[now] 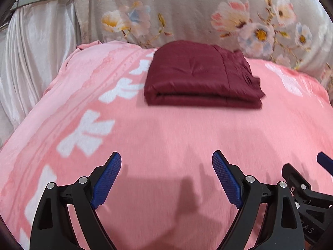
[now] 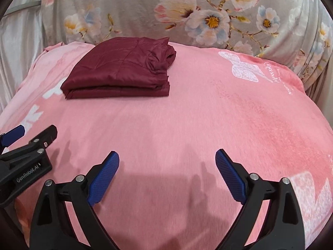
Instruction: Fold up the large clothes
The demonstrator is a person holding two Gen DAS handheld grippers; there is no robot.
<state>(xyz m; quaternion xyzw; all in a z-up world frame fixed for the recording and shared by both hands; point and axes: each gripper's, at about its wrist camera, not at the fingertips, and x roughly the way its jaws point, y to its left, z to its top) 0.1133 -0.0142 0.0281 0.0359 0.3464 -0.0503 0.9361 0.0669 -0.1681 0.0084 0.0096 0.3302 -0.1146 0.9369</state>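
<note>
Now folded maroon garment (image 1: 203,77) well beyond both released hand-held grippers: left hand-held gripper (image 1: 166,156), right hand-held gripper (image 2: 167,155).

Left view blur: I see the pink blanket (image 1: 166,129) smeared, and the near edge of the folded dark red cloth (image 1: 199,77) is fuzzy.
Cloth layers: I cannot count the folds from either view.
Right gripper in left view: only a bit of the right gripper (image 1: 308,187) shows, cut off by the picture's right edge.
Left gripper in right view: the left gripper (image 2: 25,156) is cut by the left edge.
Blanket writing: the white words (image 2: 276,77) are too small for me to read.
Under blanket: hidden.
</note>
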